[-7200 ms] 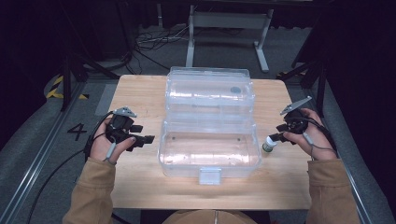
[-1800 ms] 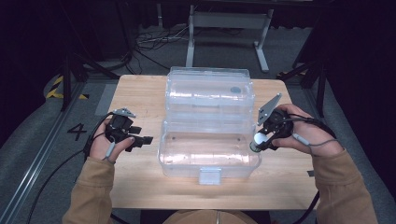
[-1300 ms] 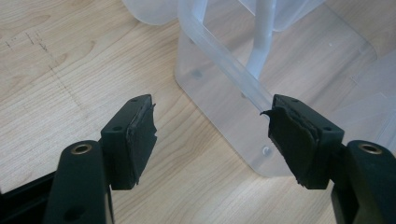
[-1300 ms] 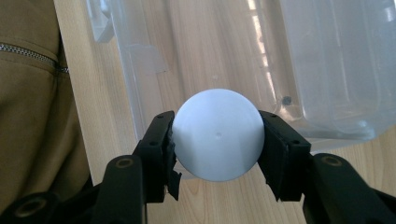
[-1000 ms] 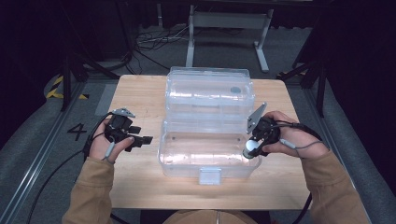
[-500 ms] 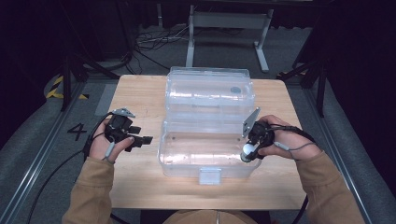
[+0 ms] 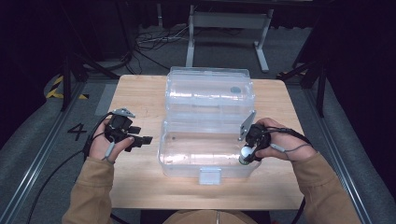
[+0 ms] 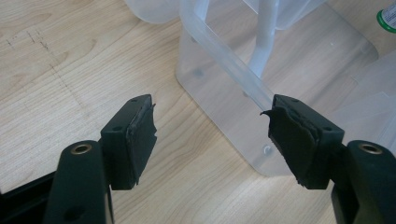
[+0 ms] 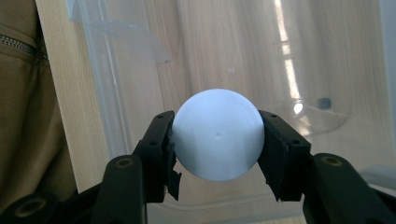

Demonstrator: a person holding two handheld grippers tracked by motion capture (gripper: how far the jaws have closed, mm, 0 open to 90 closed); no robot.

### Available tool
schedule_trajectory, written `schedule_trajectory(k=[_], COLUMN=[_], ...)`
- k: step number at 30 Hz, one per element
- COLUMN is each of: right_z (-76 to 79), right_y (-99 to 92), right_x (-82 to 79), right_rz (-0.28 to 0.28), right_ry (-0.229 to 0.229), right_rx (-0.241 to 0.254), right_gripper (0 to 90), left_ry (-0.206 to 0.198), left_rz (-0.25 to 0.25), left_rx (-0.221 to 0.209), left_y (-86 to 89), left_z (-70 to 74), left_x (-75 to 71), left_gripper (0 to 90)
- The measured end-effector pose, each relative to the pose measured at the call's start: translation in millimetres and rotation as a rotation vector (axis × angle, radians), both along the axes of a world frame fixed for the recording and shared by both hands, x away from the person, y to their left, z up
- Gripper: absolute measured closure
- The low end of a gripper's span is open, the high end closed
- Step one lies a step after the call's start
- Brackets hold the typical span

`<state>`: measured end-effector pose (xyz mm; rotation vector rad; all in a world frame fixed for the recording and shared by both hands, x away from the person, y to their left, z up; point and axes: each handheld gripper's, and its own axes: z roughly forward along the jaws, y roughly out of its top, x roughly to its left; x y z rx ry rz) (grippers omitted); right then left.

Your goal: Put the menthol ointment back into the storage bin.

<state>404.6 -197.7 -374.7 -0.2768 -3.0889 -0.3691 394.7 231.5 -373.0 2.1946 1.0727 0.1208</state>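
Right gripper clamps white ball centre frame, over open clear box, poised for drop inside. Left gripper gapes empty beside box wall, lower left in high view, waiting.

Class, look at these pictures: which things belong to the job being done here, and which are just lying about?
Part of the job:
- white ball, held in the right gripper
- clear plastic box, open, under the ball

Lying about:
- left gripper, open and holding nothing
- cables on the floor
- metal stand behind the table
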Motion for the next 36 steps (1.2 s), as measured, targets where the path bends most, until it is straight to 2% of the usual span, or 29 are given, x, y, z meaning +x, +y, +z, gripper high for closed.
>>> schedule_trajectory(k=[13,36], right_z=[-13.1,-24.8], right_y=[2.6,9.1], right_x=[1.3,3.5], right_rz=[0.006,0.023], right_ry=[0.032,0.045], right_rx=[-0.025,-0.070], right_gripper=[50.4,50.4], left_ry=[0.000,0.008], left_rz=[0.003,0.000], left_rx=[0.001,0.000], left_y=[0.1,0.4], left_z=[-0.8,-2.4], left_x=[0.4,1.2], left_gripper=[32.2,32.1])
